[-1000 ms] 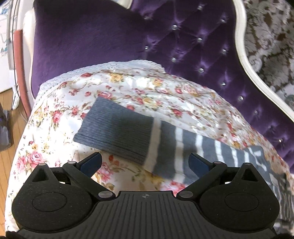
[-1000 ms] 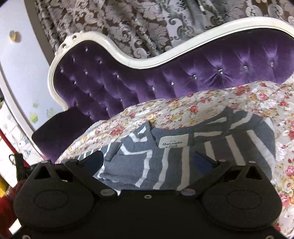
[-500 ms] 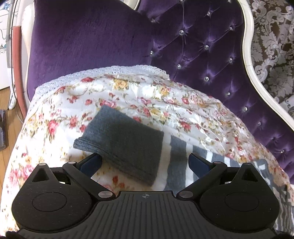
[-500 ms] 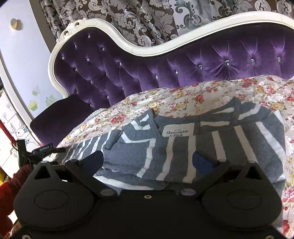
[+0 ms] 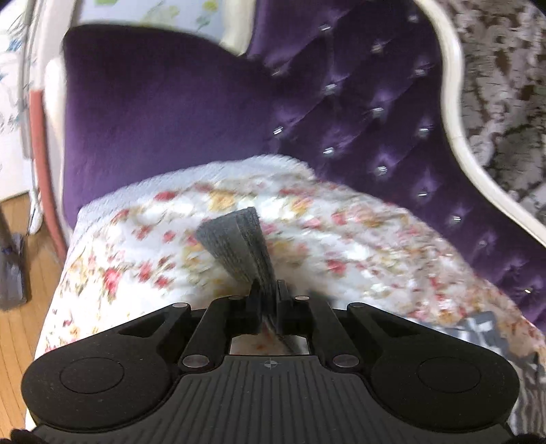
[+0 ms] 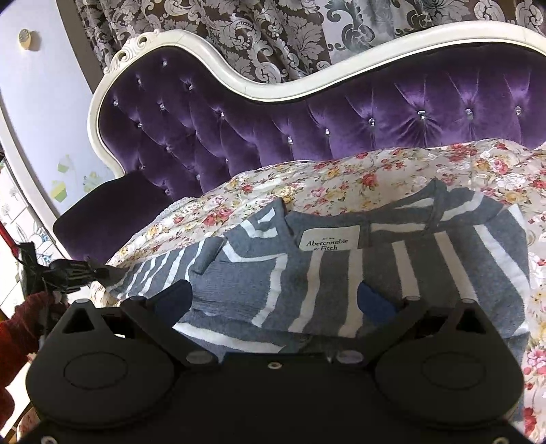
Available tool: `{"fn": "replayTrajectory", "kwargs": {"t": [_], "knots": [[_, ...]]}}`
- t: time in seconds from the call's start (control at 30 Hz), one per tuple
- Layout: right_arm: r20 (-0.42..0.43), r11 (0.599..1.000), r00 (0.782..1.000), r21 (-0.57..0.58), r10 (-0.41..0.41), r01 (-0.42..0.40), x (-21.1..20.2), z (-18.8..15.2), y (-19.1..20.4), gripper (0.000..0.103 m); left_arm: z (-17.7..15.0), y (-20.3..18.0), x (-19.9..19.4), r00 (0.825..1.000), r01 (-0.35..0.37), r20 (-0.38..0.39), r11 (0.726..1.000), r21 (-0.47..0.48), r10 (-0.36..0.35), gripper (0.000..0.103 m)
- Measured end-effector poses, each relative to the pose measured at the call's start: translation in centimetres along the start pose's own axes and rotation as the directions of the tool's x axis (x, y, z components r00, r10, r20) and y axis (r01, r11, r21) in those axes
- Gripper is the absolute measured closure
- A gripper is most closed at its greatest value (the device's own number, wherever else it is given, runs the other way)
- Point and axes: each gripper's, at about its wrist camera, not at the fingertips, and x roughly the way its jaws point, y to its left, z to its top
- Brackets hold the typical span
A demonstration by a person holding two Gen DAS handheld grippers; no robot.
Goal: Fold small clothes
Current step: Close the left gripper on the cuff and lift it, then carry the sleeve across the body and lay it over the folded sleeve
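A grey and white striped sweater [image 6: 341, 273] lies on a floral cover [image 6: 341, 177], its white neck label facing up. My left gripper [image 5: 268, 297] is shut on the sweater's plain grey sleeve cuff [image 5: 239, 242], which stands up between the fingers above the cover [image 5: 136, 246]. In the right wrist view the left gripper [image 6: 71, 273] shows at the far left on the sleeve end. My right gripper [image 6: 276, 300] is open and empty, low over the sweater's body just below the collar.
The cover lies on a purple tufted sofa [image 6: 307, 112] with a white frame [image 6: 221, 65]; its backrest rises close behind. Wooden floor [image 5: 17, 307] lies past the cover's left edge. Patterned curtains [image 6: 273, 30] hang behind.
My left gripper has moved onto the grey cuff, shut on it, and lifted it off the cover. My right gripper has come slightly closer to the sweater and stays open.
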Motion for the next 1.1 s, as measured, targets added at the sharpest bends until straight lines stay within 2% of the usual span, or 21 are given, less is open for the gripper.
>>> {"fn": "replayTrajectory", "kwargs": {"t": [0.13,0.27,0.37,0.57,0.73,0.87,1.0,1.1], "knots": [[0.005,1.000,1.000,0.002,-0.022,0.022,-0.4,0.2,-0.2,0.000,0.9,-3.1,-2.7,0.997,0.072,0.031,0.996,0.051,-0.073,0.097],[0.006,0.998,0.998,-0.005,-0.067,0.067,-0.8,0.5,-0.6,0.000,1.7,-7.2,-5.2,0.986,0.152,0.054,0.982,0.109,-0.159,0.097],[0.019,0.995,0.995,-0.007,-0.095,0.095,-1.4,0.9,-1.0,0.000,1.8,-10.8,-6.8,0.973,0.211,0.061,0.963,0.167,-0.224,0.097],[0.043,0.992,0.991,0.048,-0.123,0.121,-3.0,1.7,-2.6,0.000,0.9,-18.2,-8.6,0.936,0.327,0.044,0.909,0.259,-0.350,0.097],[0.048,0.983,0.985,0.093,-0.164,0.160,-3.8,2.2,-4.0,0.000,-1.1,-24.1,-8.5,0.899,0.419,-0.001,0.860,0.292,-0.437,0.097],[0.052,0.975,0.981,0.126,-0.188,0.181,-4.4,2.5,-5.1,0.000,-4.0,-28.2,-7.6,0.874,0.477,-0.060,0.825,0.303,-0.483,0.097],[0.051,0.971,0.980,0.156,-0.192,0.182,-4.8,2.7,-5.9,0.000,-7.2,-31.3,-6.5,0.855,0.516,-0.120,0.805,0.291,-0.505,0.097],[0.051,0.967,0.978,0.169,-0.203,0.192,-4.9,2.8,-6.3,0.000,-9.5,-33.2,-5.4,0.848,0.530,-0.157,0.797,0.290,-0.506,0.096]]}}
